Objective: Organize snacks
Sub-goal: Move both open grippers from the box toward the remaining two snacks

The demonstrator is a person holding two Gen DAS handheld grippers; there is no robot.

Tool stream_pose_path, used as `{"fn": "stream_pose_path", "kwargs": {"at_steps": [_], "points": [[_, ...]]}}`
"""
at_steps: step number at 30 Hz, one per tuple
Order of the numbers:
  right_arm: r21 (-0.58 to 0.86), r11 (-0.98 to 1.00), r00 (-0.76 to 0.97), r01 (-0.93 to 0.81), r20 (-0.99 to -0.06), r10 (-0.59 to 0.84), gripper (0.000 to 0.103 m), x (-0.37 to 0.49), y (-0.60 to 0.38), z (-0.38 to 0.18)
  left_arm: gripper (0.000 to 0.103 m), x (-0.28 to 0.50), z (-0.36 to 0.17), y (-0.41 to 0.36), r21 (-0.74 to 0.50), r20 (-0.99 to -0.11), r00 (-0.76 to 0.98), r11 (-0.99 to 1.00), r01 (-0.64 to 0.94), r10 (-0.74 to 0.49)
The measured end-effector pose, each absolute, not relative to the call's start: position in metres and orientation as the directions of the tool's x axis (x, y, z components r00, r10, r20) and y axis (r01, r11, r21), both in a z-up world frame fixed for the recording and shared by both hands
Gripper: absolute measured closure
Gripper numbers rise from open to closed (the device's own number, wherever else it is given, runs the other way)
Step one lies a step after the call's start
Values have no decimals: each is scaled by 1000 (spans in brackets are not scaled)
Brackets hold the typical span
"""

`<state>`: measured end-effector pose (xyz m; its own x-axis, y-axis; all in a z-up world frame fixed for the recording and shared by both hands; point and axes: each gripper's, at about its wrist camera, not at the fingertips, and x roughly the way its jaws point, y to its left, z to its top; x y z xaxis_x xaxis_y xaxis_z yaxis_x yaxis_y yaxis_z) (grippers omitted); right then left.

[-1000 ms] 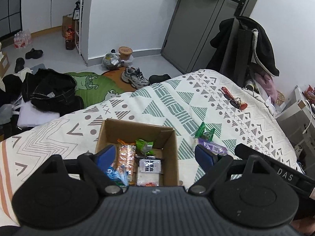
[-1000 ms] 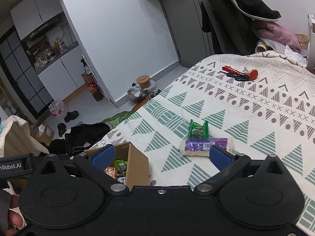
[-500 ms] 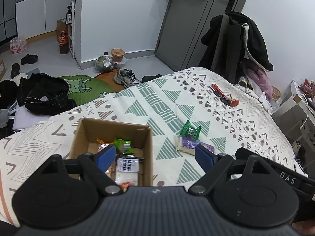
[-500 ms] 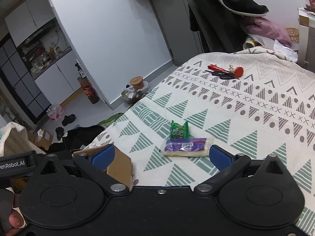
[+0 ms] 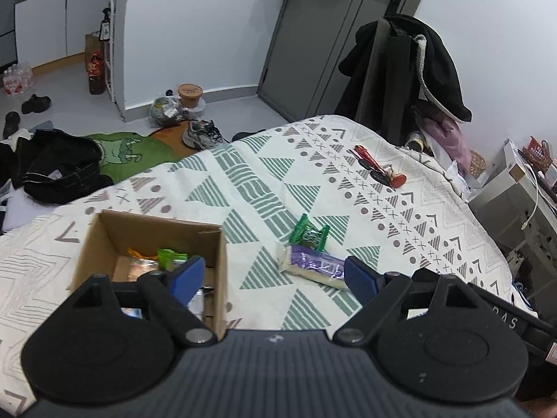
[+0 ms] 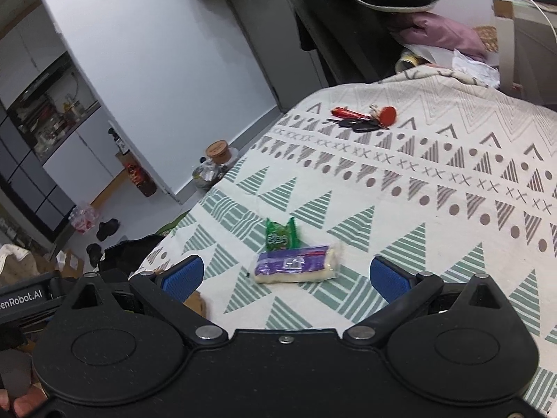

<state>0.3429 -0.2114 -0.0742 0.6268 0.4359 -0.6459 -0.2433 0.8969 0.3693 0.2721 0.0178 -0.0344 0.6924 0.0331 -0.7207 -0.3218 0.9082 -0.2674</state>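
Note:
On the patterned bedspread lie two snacks: a purple-and-white packet (image 5: pixel 313 267) (image 6: pixel 295 267) and, just behind it, a small green packet (image 5: pixel 309 235) (image 6: pixel 279 235). An open cardboard box (image 5: pixel 104 237) at the left holds several snack packets; only its corner (image 6: pixel 195 301) shows in the right wrist view. My left gripper (image 5: pixel 275 278) stands open with nothing between its blue pads, between the box and the purple packet. My right gripper (image 6: pixel 285 277) is open too, with the purple packet lying centred just beyond its fingertips, untouched.
A bunch of keys with a red fob (image 5: pixel 381 170) (image 6: pixel 365 120) lies farther back on the bed. Beyond the bed's far edge are shoes (image 5: pixel 202 134), a green rug (image 5: pixel 128 155), dark clothes (image 5: pixel 55 167) and a coat-draped chair (image 5: pixel 407 69). Boxes (image 5: pixel 511 188) stand at the right.
Both grippers have shifted rightward over the bed: the box has slid to the left in both views, and the two packets now sit closer and more central before the right gripper. Both stayed open.

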Motion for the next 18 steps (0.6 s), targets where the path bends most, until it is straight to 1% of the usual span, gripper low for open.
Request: {"fn": "stream_pose_path", "kwargs": {"at_steps": [2, 4, 5, 7, 8, 11, 13, 18], "points": [[370, 901, 623, -225, -656, 425, 1, 347, -215, -81, 18, 279, -39, 15, -269, -724, 689, 910, -316, 25], [368, 907, 618, -204, -670, 411, 5, 353, -217, -88, 19, 284, -43, 12, -267, -728, 685, 913, -309, 19], [371, 908, 616, -194, -674, 407, 8, 355, -218, -91, 19, 287, -46, 12, -269, -728, 686, 914, -304, 13], [383, 908, 605, -172, -686, 404, 11, 362, -221, -99, 21, 294, -51, 10, -270, -729, 685, 917, -293, 5], [390, 906, 598, -164, -691, 406, 14, 365, -221, -103, 22, 298, -55, 8, -270, -732, 682, 918, -290, 0], [399, 903, 584, -156, -700, 411, 20, 373, -221, -112, 28, 311, -66, 5, -277, -741, 671, 922, -272, -24], [407, 899, 576, -159, -702, 419, 20, 378, -218, -117, 34, 320, -73, 4, -273, -747, 664, 924, -266, -29], [433, 889, 536, -148, -720, 440, 28, 396, -210, -135, 45, 343, -93, 5, -287, -767, 639, 921, -261, -58]]}}
